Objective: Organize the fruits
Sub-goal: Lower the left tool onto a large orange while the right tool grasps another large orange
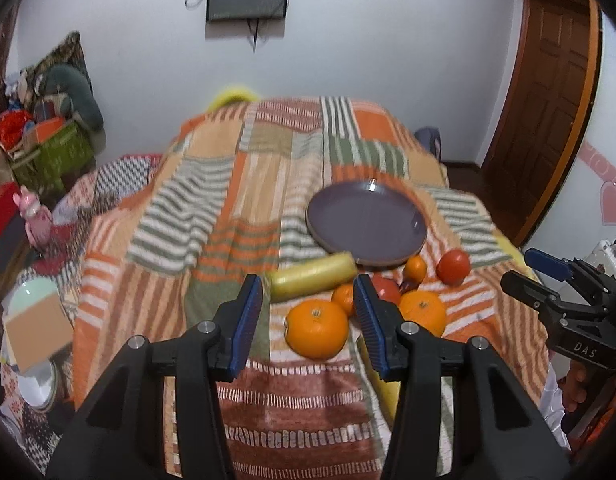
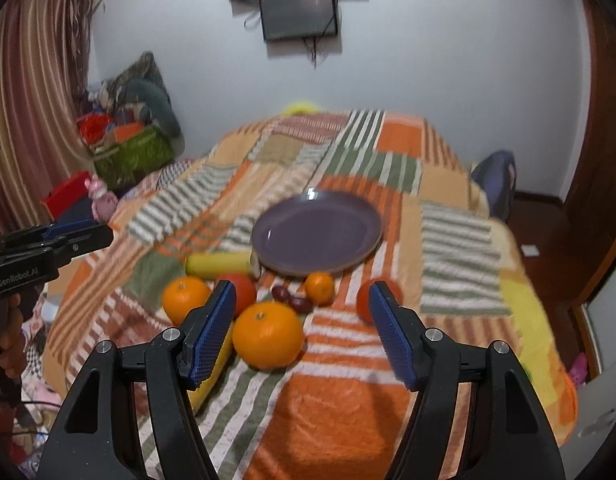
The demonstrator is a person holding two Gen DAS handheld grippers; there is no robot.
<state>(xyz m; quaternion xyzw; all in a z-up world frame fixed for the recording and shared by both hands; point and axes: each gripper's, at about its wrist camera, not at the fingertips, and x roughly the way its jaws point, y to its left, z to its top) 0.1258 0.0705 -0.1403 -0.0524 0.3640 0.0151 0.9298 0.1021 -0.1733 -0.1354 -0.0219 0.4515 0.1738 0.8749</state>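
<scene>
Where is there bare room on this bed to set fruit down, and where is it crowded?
The plate is bare. So is the blanket left of and behind it, and the striped stretch to its right. The near strip under both open hand-held grippers, left and right, is also free. Crowded: oranges, tomatoes and banana in front of the plate.

The room is evenly, softly lit from overhead. A small glare spot sits on the rim of the round purple ceramic plate (image 1: 365, 224), and faint shadows pool under the fruit. Both views are slightly blurred, sharpest near the lens. Fisheye curvature bends the white walls, and the corners fall black.
</scene>
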